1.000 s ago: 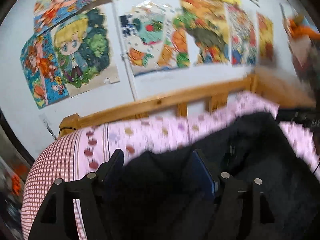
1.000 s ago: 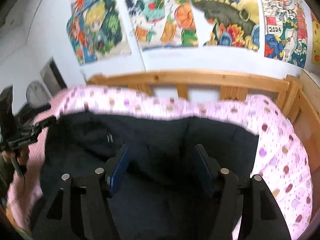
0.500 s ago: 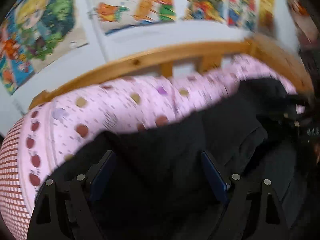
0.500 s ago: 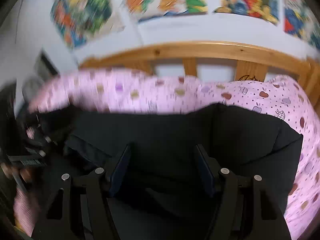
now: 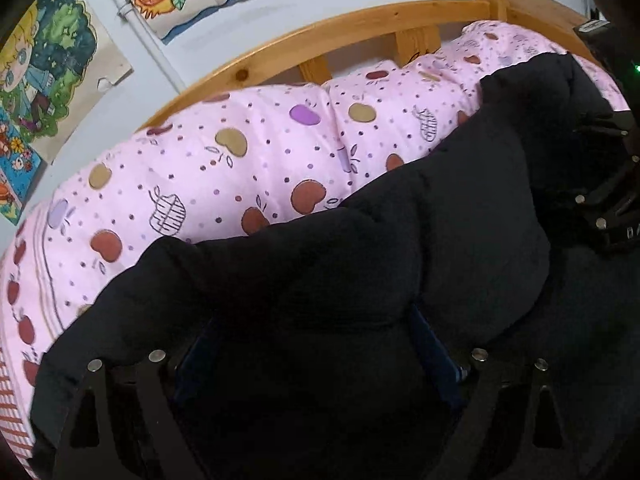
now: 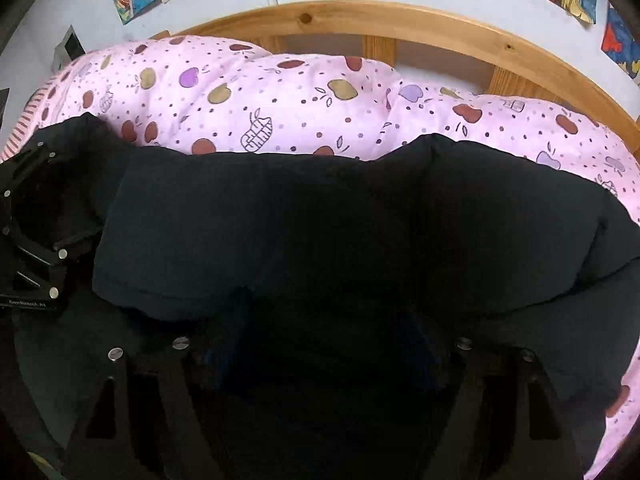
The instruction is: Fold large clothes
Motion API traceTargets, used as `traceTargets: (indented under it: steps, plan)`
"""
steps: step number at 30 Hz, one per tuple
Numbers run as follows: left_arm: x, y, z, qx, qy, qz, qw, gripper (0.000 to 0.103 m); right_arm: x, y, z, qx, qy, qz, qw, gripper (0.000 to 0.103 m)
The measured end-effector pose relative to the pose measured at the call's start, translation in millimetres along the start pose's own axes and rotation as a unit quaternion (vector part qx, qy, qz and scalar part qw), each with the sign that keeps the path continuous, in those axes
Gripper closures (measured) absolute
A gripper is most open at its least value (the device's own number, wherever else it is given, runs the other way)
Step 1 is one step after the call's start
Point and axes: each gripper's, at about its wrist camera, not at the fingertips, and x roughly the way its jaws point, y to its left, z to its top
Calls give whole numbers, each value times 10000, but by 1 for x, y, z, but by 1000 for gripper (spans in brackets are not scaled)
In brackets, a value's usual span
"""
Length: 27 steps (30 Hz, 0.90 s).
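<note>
A large black padded garment (image 5: 400,240) lies on a pink apple-print quilt (image 5: 224,176), with its upper edge doubled over into a thick fold (image 6: 320,216). My left gripper (image 5: 316,344) stands wide, and the black cloth bulges between its blue fingers (image 5: 434,354) and hides their tips. My right gripper (image 6: 328,332) also stands wide over the same garment, its fingers dark and mostly buried in cloth. Each gripper shows in the other's view: the right one at the far right edge (image 5: 612,200), the left one at the far left edge (image 6: 32,240).
A wooden bed rail (image 5: 320,40) runs behind the quilt and also shows in the right wrist view (image 6: 400,16). Colourful posters (image 5: 44,60) hang on the white wall above. A red-striped cloth (image 5: 12,412) edges the quilt at the left.
Both grippers have dropped lower and closer to the bed, bringing the garment's edge down onto itself. The wall posters have slid up out of view.
</note>
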Motion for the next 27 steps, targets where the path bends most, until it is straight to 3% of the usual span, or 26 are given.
traceTargets:
  steps: [7,10,14,17,22,27]
  plan:
    - [10,-7,-1,-83,-77,146,9998,6,12,6,-5,-36,-268,-208,9994,29]
    - [3,-10,-7,-162,-330,227,9991,6,7,9,-12,-51,-501,-320,9982,29]
    - [-27,-13,-18,-204,-604,389,9972,6,-24,15,-33,-166,-891,-512,9946,29]
    - [-54,-2,-22,-543,-814,372,9945,6,-61,13,-45,-160,-1041,-523,9931,28]
    - [-91,19,-29,-1397,-1107,-22,9840,6,-107,12,-56,-109,-1294,-486,9903,28]
    - [-110,22,-22,-1671,-1234,-188,9780,6,-140,18,-53,21,-1575,-522,9861,28]
